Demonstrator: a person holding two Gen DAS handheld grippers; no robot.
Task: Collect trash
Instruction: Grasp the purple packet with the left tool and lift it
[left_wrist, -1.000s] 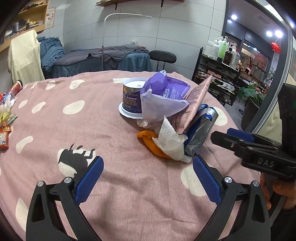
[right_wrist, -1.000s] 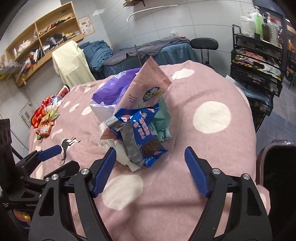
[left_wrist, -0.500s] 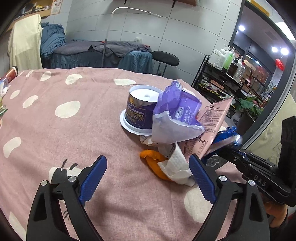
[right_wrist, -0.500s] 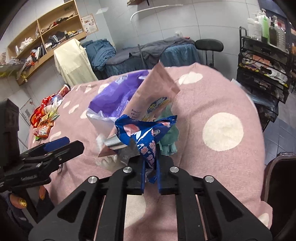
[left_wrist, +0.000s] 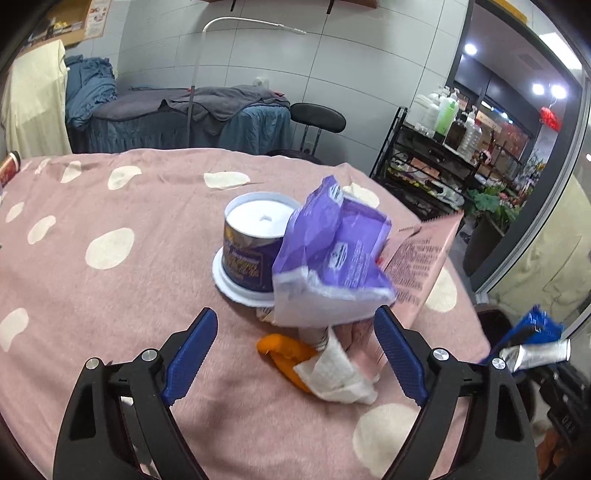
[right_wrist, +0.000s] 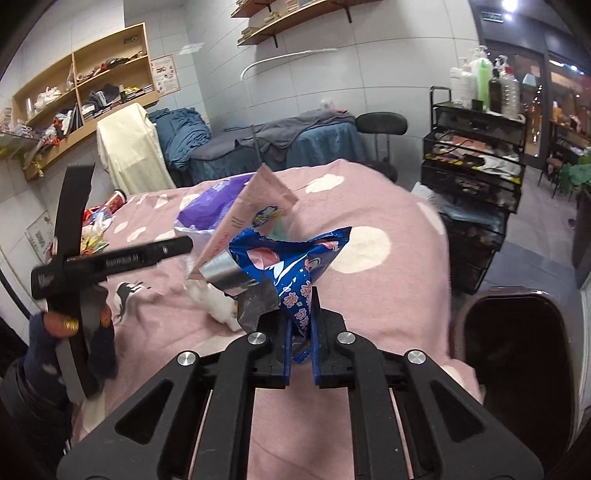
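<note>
A trash pile lies on the pink spotted table (left_wrist: 110, 302): a purple bag (left_wrist: 332, 258), a pink packet (left_wrist: 421, 258), a white tissue (left_wrist: 332, 373), an orange peel (left_wrist: 284, 350) and a round tub (left_wrist: 255, 243). My left gripper (left_wrist: 291, 354) is open, low over the table, its fingers either side of the peel and tissue. My right gripper (right_wrist: 299, 332) is shut on a blue snack wrapper (right_wrist: 295, 269) and holds it up off the table, left of a dark bin (right_wrist: 517, 369). The wrapper also shows at the right of the left wrist view (left_wrist: 535, 336).
Snack packs (right_wrist: 96, 229) lie at the table's far left. A black trolley with bottles (right_wrist: 476, 122) stands to the right, a stool (left_wrist: 317, 118) and a covered bed (left_wrist: 184, 118) behind the table.
My right gripper closed on the blue wrapper, lifted it out of the pile and carried it right toward the bin. My left gripper moved forward up to the peel and tissue.
</note>
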